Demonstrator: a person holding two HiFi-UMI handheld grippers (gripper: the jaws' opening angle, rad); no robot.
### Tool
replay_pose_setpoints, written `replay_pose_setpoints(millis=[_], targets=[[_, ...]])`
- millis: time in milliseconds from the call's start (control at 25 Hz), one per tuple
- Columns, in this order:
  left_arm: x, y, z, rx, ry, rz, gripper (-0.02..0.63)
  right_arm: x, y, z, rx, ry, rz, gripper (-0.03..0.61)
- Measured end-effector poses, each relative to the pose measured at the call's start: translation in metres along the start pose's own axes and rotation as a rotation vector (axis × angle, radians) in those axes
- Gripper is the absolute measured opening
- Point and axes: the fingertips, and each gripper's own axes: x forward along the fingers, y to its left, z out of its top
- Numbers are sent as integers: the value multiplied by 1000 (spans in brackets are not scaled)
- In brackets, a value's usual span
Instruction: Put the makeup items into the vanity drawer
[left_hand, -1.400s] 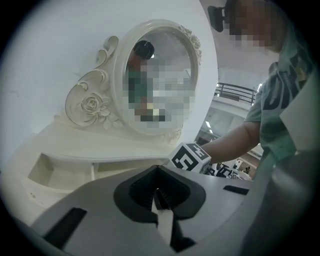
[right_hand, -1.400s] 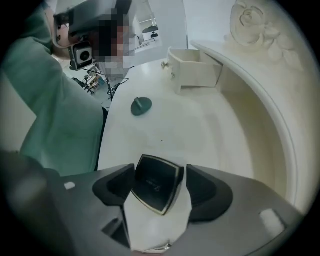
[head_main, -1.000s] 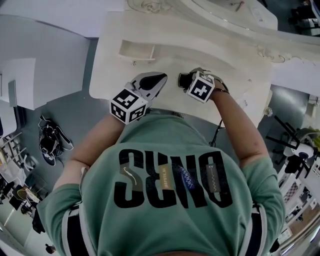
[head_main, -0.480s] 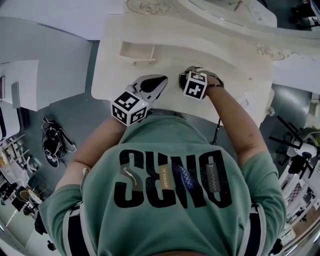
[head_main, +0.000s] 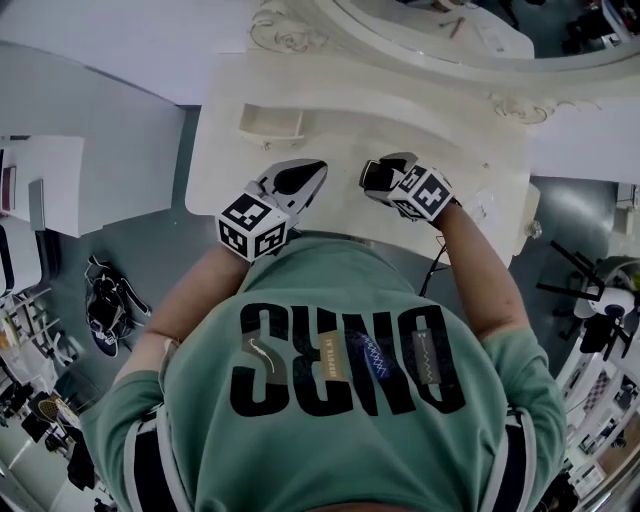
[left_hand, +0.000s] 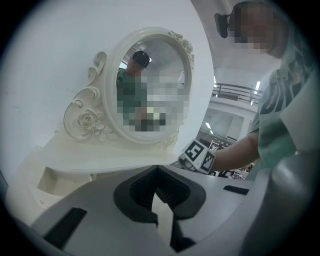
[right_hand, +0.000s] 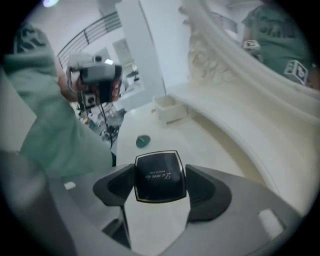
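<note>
Holding a black square compact (right_hand: 159, 176) with a thin gold edge, my right gripper (right_hand: 160, 186) has its two dark pads clamped on the case's left and right sides. The lid faces the camera; its gold script is too small to read. My left gripper (left_hand: 157, 194) has its jaws brought together with nothing between them.

From the head view, the left gripper (head_main: 290, 180) and the right gripper (head_main: 384, 177) hang side by side, close but apart, over the near edge of the cream worktop (head_main: 340, 130).

Just past the compact, ahead and slightly left of the right gripper, a small dark green round item (right_hand: 143, 141) lies on the worktop (right_hand: 200, 145). I cannot tell what it is. Farther along the same line sits a small white drawer (right_hand: 170, 110), pulled open. From the head view that drawer (head_main: 272, 122) lies ahead and left of the left gripper.

Beyond the left gripper, the right gripper's marker cube (left_hand: 199, 155) shows off to its right. Farthest back stands the oval vanity mirror (left_hand: 107, 95), with a carved rose scroll (left_hand: 89, 120) at the left foot of its frame.
</note>
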Motion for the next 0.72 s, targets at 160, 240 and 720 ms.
replay_pose_setpoints(millis=[160, 240, 720], targets=[[-6, -6, 34, 9, -62, 5, 3, -88, -3, 28, 190, -340, -24, 327], [-8, -11, 54, 23, -95, 1, 3, -134, -4, 37, 232, -486, -45, 325], [-4, -57, 143, 89, -254, -61, 3, -319, -2, 63, 372, -1141, -9, 319]])
